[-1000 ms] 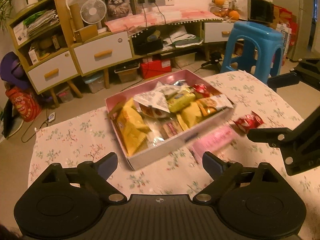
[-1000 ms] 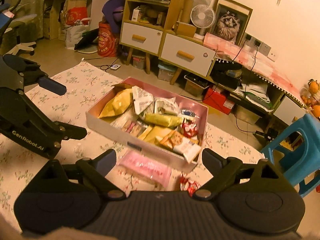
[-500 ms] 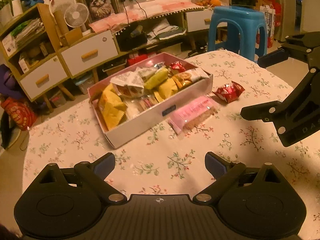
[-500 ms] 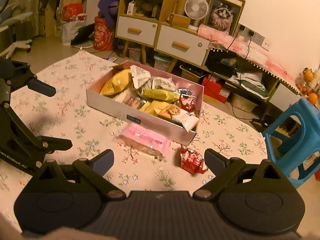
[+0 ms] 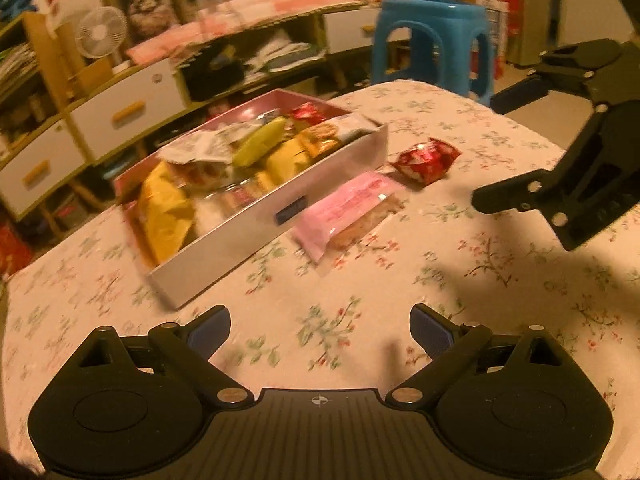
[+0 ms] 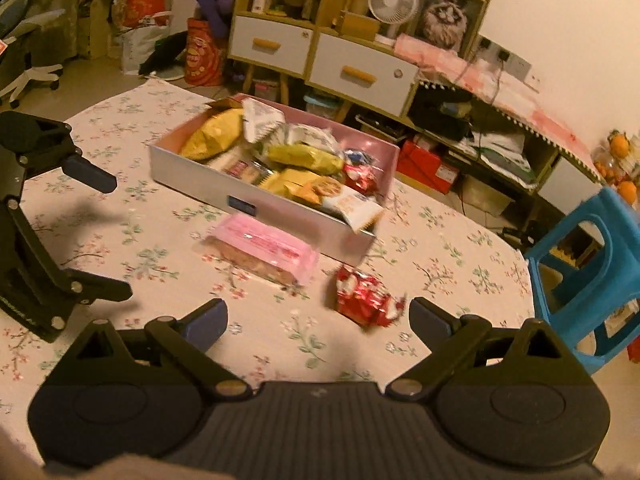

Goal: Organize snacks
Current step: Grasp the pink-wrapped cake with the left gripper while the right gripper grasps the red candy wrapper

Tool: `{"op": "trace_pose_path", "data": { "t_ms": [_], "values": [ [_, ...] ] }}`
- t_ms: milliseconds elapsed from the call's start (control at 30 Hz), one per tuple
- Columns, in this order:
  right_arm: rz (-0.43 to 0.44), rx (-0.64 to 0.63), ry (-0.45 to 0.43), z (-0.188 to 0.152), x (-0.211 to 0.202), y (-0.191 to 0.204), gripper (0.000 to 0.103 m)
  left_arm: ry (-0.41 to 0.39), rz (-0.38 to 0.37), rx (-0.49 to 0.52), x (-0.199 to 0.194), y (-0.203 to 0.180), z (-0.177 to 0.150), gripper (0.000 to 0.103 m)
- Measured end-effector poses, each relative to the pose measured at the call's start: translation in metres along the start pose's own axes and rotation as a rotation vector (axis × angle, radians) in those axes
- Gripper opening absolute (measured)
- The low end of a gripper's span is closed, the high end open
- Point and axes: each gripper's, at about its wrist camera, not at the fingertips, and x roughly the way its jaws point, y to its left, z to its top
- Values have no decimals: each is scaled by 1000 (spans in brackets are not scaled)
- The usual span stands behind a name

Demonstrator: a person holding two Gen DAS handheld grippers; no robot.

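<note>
Two snacks lie outside the shallow pink-lined cardboard box (image 6: 276,204) of packets: a long pink-wrapped bar (image 6: 264,248) lying close along the box's near wall, and a crumpled red foil packet (image 6: 366,298) on the cloth near the box's corner. The box itself looks well filled with yellow, green and white packets, though motion blur makes their edges hard to read.

Both tools are empty. The right gripper (image 6: 318,314) has its fingers spread wide, with the red packet just ahead of them; the left gripper (image 5: 320,330) is likewise spread, over bare cloth, well short of the pink bar.

The likely step is picking up the red packet. It would go best with the right fingers lowered to straddle the packet across its narrow width, closing gently, since foil crumples and slips. A gap should be chosen in the box first, as little spare room shows.

Everything rests on a table covered with a cream floral tablecloth (image 5: 500,264). Beyond it stand a blue plastic stool (image 6: 592,264), low wooden cabinets with white drawers (image 6: 360,72), a small white fan (image 6: 386,0) and a framed cat picture (image 6: 450,16).
</note>
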Motion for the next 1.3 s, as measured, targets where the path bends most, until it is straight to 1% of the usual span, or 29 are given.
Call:
{"op": "trace_pose_path", "data": {
  "t_ms": [67,233,333,467,533,600,700,833,867,900,933,967,1000,1033,1067,1300],
  "values": [
    [3,16,9,-1,4,-7,97,-10,-34,15,6,1,7,98],
    [7,9,24,0,18,-20,97,-28,-76,79,22,1,29,95],
    [13,2,32,3,27,-28,96,-25,-117,120,35,1,42,95],
    [34,0,36,6,40,-40,96,-10,-142,162,54,0,59,91],
    [48,-3,41,8,47,-44,95,6,-162,179,62,-1,66,88],
    [64,-12,47,9,53,-48,95,30,-185,202,70,-2,72,82],
    [93,-31,64,11,61,-51,94,70,-212,234,82,-6,77,75],
    [113,-63,85,13,70,-51,94,118,-231,253,95,-8,80,72],
    [116,-70,90,13,72,-51,93,126,-229,254,98,-9,81,69],
    [120,-75,97,13,74,-51,92,136,-227,254,100,-9,81,66],
    [123,-80,104,13,76,-51,91,144,-224,252,102,-9,81,65],
    [125,-84,110,13,78,-51,88,140,-229,240,102,-8,81,62],
    [130,-85,118,12,80,-51,82,143,-238,222,102,-8,80,55],
    [133,-86,128,11,82,-51,79,146,-249,200,102,-6,80,50],
    [132,-87,139,10,85,-50,73,144,-254,184,101,-6,80,43],
    [155,-59,115,9,85,-46,58,126,-202,129,93,-11,71,31]
  ]
}}
